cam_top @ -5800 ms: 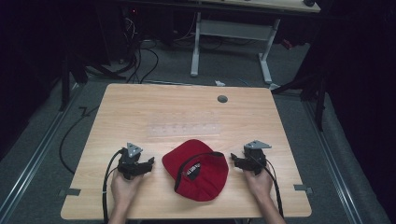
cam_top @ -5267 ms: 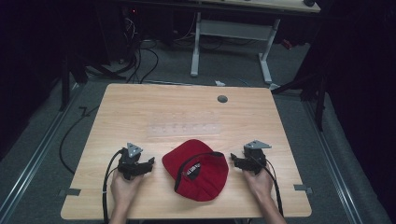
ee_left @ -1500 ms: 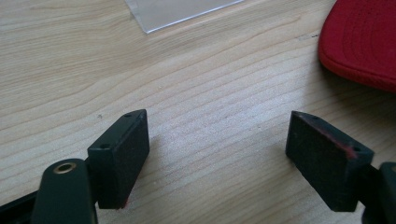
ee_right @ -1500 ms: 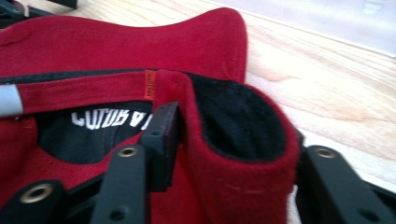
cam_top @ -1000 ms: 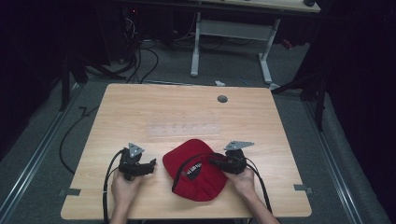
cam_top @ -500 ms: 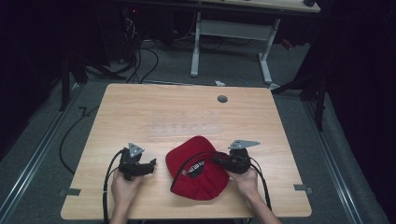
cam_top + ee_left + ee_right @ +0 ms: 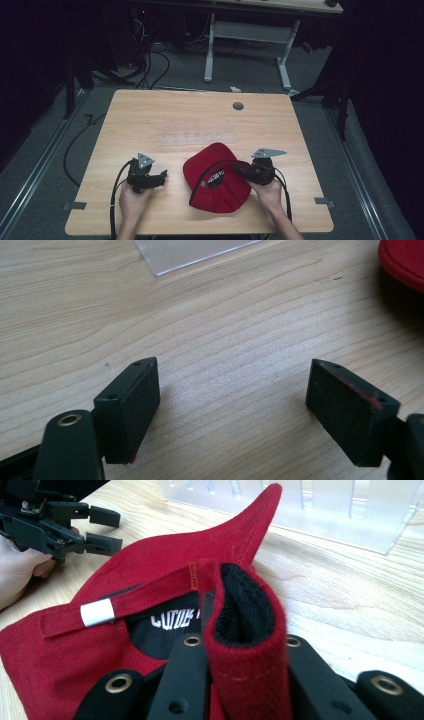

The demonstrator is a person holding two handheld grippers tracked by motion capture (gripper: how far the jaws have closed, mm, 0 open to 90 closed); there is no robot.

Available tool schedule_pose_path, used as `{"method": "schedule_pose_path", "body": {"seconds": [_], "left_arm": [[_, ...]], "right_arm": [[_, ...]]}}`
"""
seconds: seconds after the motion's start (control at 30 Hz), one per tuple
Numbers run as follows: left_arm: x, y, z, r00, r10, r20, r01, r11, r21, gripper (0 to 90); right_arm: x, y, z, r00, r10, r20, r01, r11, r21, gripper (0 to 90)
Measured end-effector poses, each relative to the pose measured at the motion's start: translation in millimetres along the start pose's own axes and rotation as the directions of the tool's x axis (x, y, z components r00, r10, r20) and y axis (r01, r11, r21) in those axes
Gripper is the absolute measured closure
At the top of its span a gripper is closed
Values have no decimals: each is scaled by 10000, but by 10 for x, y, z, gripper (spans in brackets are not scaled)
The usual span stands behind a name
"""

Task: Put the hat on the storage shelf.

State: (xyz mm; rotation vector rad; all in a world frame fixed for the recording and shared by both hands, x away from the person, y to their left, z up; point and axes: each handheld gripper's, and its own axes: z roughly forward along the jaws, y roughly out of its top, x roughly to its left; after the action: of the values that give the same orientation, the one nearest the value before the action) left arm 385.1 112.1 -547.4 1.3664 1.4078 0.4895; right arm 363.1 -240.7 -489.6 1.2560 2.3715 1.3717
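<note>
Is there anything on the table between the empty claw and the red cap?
Nothing visible. The left claw sits open on bare wood, and only table lies between it and the red cap, which the right claw already pinches.

Matt red woven cloth cap [image 7: 150, 560], pale smooth wood-grain table [image 7: 200, 315], matt black plastic claw [image 7: 252, 405].

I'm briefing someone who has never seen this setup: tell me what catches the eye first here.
The red fabric baseball cap stands out, lying upside down near the front edge of the pale wooden table. The right gripper is shut on a fold of its rim, the red cloth pinched between its black fingers. The left gripper rests open on bare wood beside it.
</note>
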Motion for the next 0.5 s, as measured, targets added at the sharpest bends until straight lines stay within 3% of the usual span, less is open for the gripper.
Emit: {"method": "schedule_pose_path", "body": {"seconds": [0.5], "left_arm": [[-3,2,14,9999,-63,-130,62,10000,-76,206]], "right_arm": [[-67,23,-206,9990,324,296,-315,9990,-318,832]]}}
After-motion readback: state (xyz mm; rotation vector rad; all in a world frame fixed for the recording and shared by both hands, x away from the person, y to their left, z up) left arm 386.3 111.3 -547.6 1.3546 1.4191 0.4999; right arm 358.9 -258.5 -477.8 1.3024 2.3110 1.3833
